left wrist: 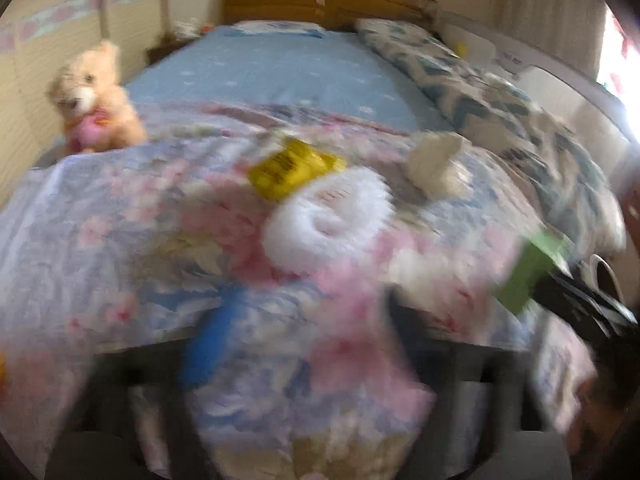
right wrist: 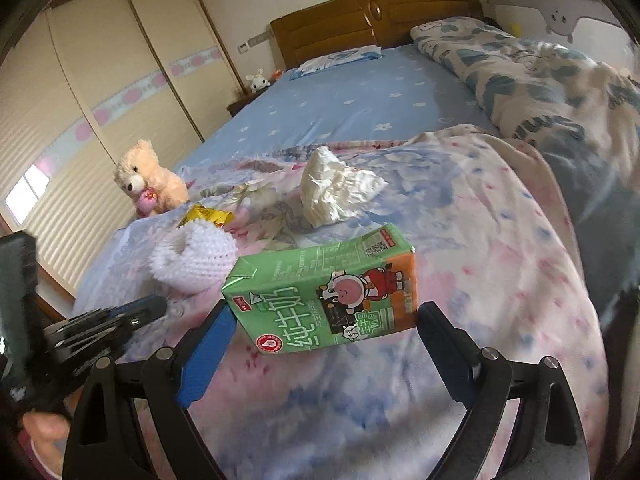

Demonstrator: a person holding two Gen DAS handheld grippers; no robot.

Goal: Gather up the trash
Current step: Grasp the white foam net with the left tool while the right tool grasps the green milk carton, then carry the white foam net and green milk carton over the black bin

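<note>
A green milk carton (right wrist: 324,300) lies crosswise between the blue pads of my right gripper (right wrist: 326,316), which is shut on its two ends just above the floral blanket (right wrist: 460,240). The same carton (left wrist: 528,276) shows at the right edge of the blurred left wrist view. My left gripper (left wrist: 308,332) stands open over the blanket with nothing between its fingers. Beyond it lie a white foam net (left wrist: 328,216), a yellow wrapper (left wrist: 292,168) and a crumpled white tissue (left wrist: 438,164). The right wrist view shows them too: net (right wrist: 196,260), wrapper (right wrist: 208,216), tissue (right wrist: 332,184).
A cream teddy bear (right wrist: 148,176) sits at the bed's left edge, beside sliding wardrobe doors (right wrist: 100,92). A blue sheet (right wrist: 352,108) runs back to the wooden headboard (right wrist: 372,20). A patterned quilt (right wrist: 540,80) lies along the right side. A hand (right wrist: 44,428) holds the left gripper.
</note>
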